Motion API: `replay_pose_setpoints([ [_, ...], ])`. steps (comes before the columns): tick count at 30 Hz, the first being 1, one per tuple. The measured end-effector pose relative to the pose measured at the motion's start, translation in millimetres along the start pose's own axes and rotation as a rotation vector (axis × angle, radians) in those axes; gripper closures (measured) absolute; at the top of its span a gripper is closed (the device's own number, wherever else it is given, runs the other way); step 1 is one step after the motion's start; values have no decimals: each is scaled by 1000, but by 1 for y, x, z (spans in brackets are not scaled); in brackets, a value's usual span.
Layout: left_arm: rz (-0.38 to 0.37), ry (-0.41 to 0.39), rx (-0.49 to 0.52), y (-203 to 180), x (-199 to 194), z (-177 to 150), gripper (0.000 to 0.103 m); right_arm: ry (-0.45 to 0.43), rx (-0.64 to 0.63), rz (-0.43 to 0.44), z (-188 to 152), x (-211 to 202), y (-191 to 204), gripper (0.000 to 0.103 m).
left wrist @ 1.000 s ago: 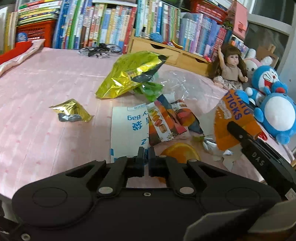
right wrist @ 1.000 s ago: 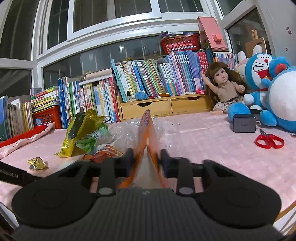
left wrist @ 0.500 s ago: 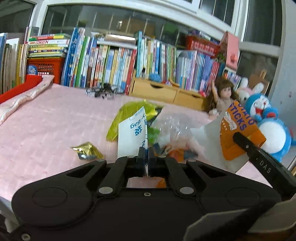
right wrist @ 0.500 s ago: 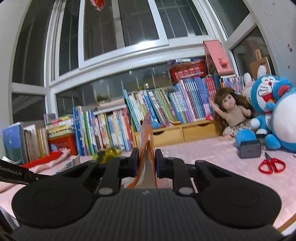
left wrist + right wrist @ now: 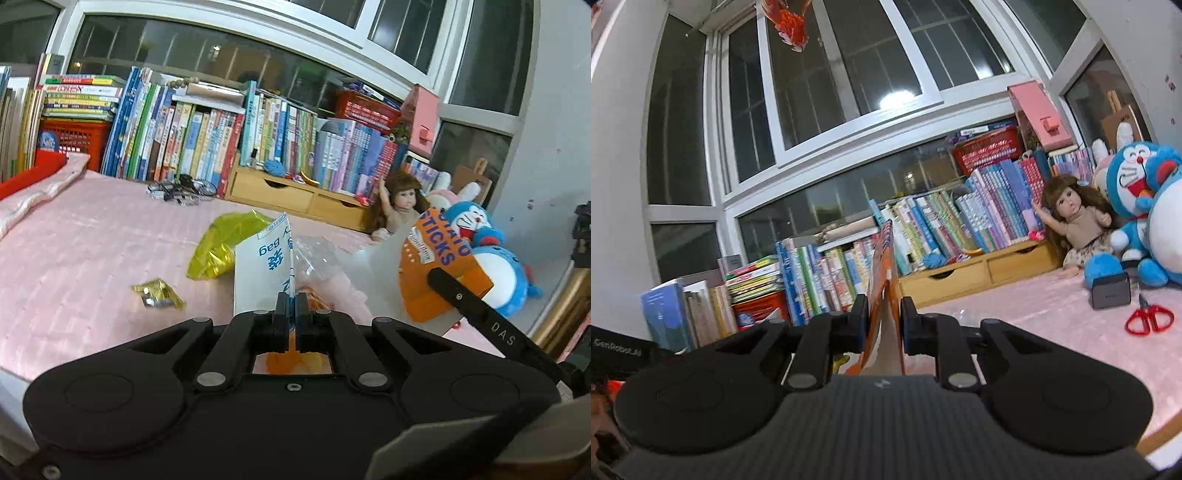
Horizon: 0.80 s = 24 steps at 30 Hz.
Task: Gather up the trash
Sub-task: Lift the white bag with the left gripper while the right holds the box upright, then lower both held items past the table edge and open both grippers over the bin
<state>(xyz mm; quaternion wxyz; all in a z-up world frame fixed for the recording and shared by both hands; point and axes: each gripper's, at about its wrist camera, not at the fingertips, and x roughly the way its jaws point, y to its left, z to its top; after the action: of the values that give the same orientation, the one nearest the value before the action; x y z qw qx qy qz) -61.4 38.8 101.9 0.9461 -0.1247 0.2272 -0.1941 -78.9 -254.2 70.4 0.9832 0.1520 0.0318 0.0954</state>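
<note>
- Pink quilted cloth covers the surface (image 5: pixel 74 251) on which the trash lies, with a row of books (image 5: pixel 207 136) along its far edge.
- The left claw (image 5: pixel 291 306) is clenched on the edge of a white bag (image 5: pixel 264 273) with blue print, which stands up from between its pads, lifted clear of the cloth.
- The right claw (image 5: pixel 884 314) is clenched on an orange snack packet (image 5: pixel 882 284), seen edge-on between its pads in the right wrist view; in the left wrist view the same packet (image 5: pixel 439 273) shows its face with blue letters, held up at the right with the claw's black finger (image 5: pixel 476 306) across it.
- A yellow-green foil wrapper (image 5: pixel 221 247) lies on the cloth just behind the white bag, on its left.
- A small crumpled gold wrapper (image 5: pixel 157 293) lies alone to the left of it, well apart from the rest.
- Clear crinkled plastic (image 5: pixel 317 258) lies between the white bag and the orange packet.
- A doll (image 5: pixel 1075 225) and a blue plush toy (image 5: pixel 1141 192) sit at the far right by a low wooden drawer unit (image 5: pixel 979 269).
- Red-handled scissors (image 5: pixel 1148 319) lie on the cloth near a small dark box (image 5: pixel 1110 291).
</note>
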Motion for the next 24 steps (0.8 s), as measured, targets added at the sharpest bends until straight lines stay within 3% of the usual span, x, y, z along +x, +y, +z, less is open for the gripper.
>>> replay_pose_setpoints([
  [7, -57, 91, -6, 2, -29, -26, 101, 67, 40, 80, -15, -44, 1, 81],
  [14, -66, 206, -26, 8, -51, -57, 101, 205, 92, 105, -41, -74, 1, 81],
  [24, -22, 370, -72, 23, -30, -104, 101, 415, 106, 38, -86, -73, 1, 80],
])
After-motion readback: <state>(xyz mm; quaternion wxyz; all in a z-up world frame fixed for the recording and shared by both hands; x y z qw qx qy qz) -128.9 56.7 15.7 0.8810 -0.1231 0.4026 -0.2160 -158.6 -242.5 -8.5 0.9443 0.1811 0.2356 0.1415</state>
